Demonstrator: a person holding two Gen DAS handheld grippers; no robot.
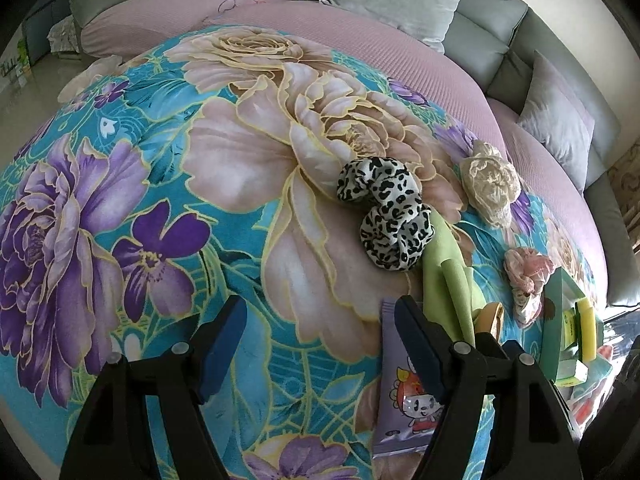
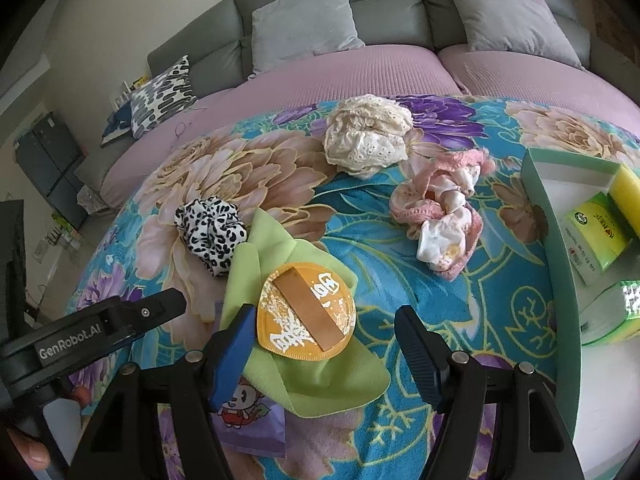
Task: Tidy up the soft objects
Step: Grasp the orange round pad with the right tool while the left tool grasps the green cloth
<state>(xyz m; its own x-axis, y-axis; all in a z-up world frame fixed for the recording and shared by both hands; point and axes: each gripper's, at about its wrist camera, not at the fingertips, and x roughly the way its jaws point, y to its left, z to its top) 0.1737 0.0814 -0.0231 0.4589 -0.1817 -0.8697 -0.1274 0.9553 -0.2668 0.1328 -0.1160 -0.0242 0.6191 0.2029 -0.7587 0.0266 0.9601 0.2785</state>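
Note:
Soft things lie on a floral blanket (image 1: 160, 184). A black-and-white leopard scrunchie (image 1: 386, 216) (image 2: 210, 230) lies beside a green cloth (image 1: 446, 284) (image 2: 300, 364). An orange round pad (image 2: 306, 316) rests on the cloth. A cream lace scrunchie (image 1: 490, 182) (image 2: 368, 138) and a pink scrunchie (image 1: 526, 276) (image 2: 440, 208) lie further right. A purple cartoon packet (image 1: 404, 392) (image 2: 250, 420) lies under the cloth's edge. My left gripper (image 1: 320, 348) is open and empty, just short of the leopard scrunchie. My right gripper (image 2: 326, 354) is open, its jaws either side of the orange pad's near edge.
A green-rimmed box (image 2: 560, 264) at the right holds a yellow sponge (image 2: 626, 196) and small cartons (image 2: 598, 232). A grey sofa with cushions (image 2: 304, 24) and pink seat covers (image 2: 360, 72) lies behind the blanket. The left gripper's body (image 2: 92, 332) shows at the right wrist view's left.

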